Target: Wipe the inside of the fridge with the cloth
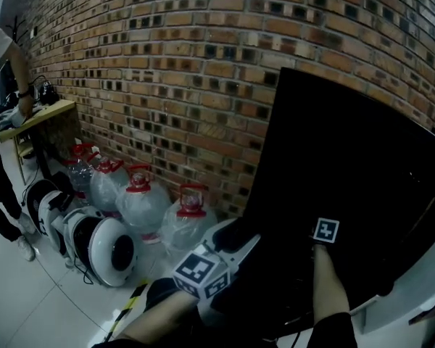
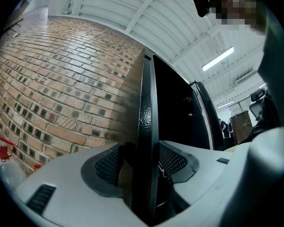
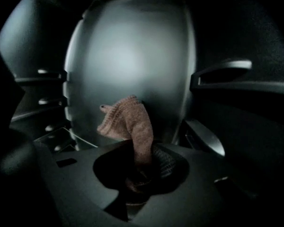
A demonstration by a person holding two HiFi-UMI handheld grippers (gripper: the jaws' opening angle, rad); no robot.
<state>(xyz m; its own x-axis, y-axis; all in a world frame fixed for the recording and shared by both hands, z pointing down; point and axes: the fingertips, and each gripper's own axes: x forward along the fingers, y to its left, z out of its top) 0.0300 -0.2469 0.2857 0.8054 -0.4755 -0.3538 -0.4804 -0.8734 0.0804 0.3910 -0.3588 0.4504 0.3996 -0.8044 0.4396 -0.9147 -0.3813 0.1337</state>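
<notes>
Brick wall (image 1: 167, 64), pale tile floor (image 1: 29, 296) (water jugs (image 1: 141, 205)), black fridge door (image 1: 348, 180).

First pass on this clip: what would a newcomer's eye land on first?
The big black fridge door fills the head view's right side, its edge clamped by the left hand-held gripper. The right hand-held gripper pinches a brown cloth that sticks up before the fridge's pale back wall. Red-capped water jugs line the brick wall at left.
</notes>
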